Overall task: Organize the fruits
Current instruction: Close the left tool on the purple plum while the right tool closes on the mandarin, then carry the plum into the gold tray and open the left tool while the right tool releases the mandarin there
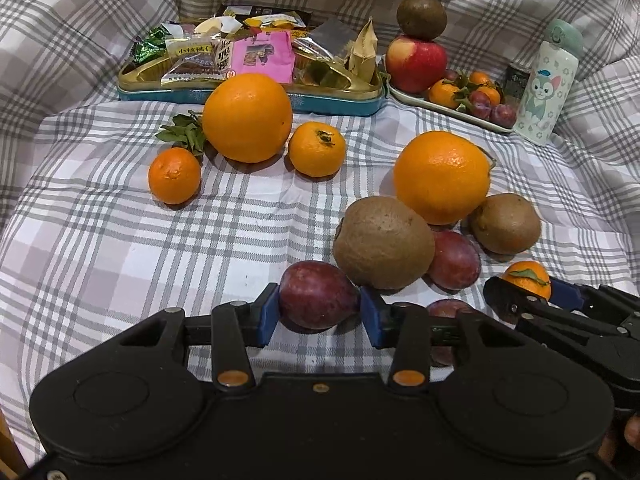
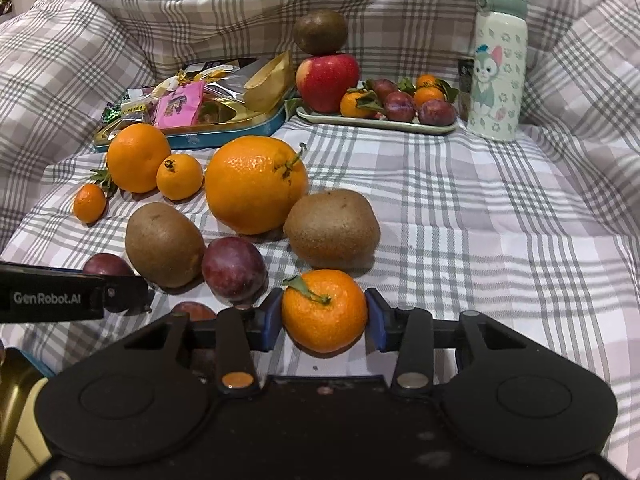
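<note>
A dark red plum [image 1: 318,298] lies on the checked cloth between the blue pads of my left gripper [image 1: 319,314], and both pads touch its sides. My right gripper [image 2: 325,316] is shut on a small mandarin [image 2: 324,312] with a green leaf, which rests on the cloth. Close around lie two kiwis [image 2: 164,244] [image 2: 332,228], a big orange [image 2: 256,184] and more plums [image 2: 234,266]. At the back a pale tray [image 2: 440,128] holds an apple [image 2: 328,80] with a kiwi [image 2: 320,32] on top, mandarins and plums.
A teal tin [image 1: 248,98] full of snack packets sits at the back left, with another orange [image 1: 248,118] and two mandarins [image 1: 174,176] before it. A cartoon-print bottle [image 2: 496,80] stands right of the tray. Bunched checked fabric rises on all sides.
</note>
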Available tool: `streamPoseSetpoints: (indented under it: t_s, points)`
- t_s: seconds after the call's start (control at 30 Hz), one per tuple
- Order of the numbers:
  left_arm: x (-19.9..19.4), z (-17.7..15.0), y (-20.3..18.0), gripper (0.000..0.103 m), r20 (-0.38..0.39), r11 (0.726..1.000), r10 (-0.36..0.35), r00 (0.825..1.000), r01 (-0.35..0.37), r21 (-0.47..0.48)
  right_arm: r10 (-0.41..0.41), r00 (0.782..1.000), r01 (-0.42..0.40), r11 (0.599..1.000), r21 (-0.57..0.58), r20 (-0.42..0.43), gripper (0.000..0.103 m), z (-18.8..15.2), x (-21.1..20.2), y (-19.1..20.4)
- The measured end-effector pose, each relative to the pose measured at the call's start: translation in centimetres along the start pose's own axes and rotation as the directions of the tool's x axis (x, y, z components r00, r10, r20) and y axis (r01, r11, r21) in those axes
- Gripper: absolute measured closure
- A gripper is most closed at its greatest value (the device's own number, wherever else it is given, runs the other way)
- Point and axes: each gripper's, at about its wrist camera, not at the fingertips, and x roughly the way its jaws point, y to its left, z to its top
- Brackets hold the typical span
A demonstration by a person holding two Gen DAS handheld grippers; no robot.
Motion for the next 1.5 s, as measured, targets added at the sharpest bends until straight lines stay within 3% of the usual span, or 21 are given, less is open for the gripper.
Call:
streamPoseSetpoints:
  t_s: [0.47,0.87,1.33,1.5]
  points:
    - [-4.5,-2.1,0.4,0.052,-0.002,1.0,-0.003,1.0,0.003,0.013,0.002,1.0,-0.002,1.0,0.029,0.006,0.059,-1.8,-4.6,-0.3]
    - [-8.1,-6.3,2.0,0.052,-0.04,0.999,0.022,0.999,-0.021,0.028,0.088,0.996,-0.088,0.996,0.018,-0.018,0.059,-5.4,-9.9,1.4]
    - [-7.9,-9.9,2.4,0.052,-0.113,0.999,0.035,0.993,-0.033,0.022,0.094,0.986,-0.094,0.996,0.005,-0.134,0.059,-9.5,-10.2,2.4]
    - [-7.8,-10.3,2.0,0.052,-0.099,0.997,0.049,0.994,-0.043,0.06,0.101,0.983,-0.103,0.995,-0.003,-0.152,0.059,-9.8,-9.9,2.8]
